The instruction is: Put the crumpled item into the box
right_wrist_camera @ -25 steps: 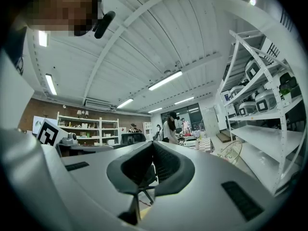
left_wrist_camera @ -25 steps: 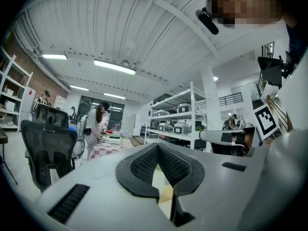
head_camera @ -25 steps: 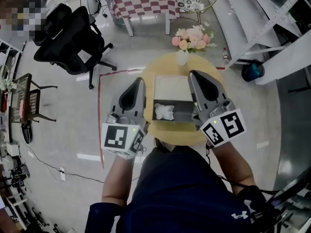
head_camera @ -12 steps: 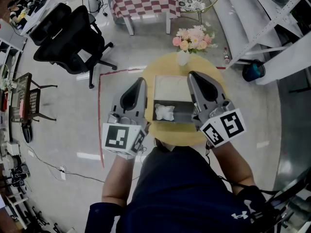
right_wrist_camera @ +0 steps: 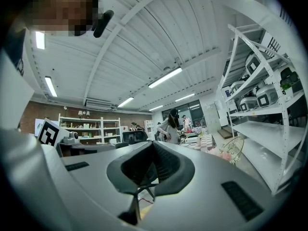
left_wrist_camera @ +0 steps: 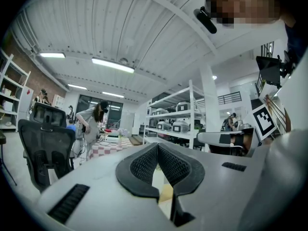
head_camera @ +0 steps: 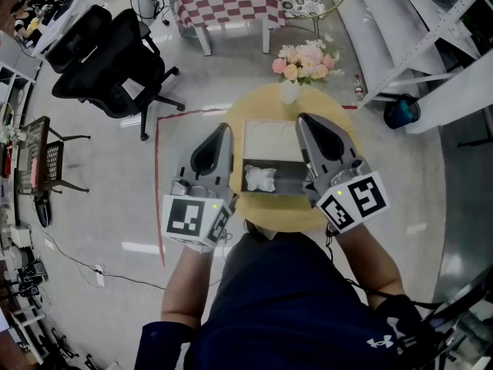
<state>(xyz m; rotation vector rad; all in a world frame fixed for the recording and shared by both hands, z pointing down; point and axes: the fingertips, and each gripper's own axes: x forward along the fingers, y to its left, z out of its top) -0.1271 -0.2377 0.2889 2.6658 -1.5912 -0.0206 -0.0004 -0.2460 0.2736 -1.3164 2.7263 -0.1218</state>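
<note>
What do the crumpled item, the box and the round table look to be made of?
Crumpled item: white, matte, with creased folds, likely paper or thin cloth.
Box: dark, flat matte walls with straight edges, probably cardboard.
Round table: yellowish, smooth top, maybe wood or laminate; any grain is too small to tell.

bright, even light from ceiling strip lights (left_wrist_camera: 113, 65); strong fisheye bending, dark corners.
</note>
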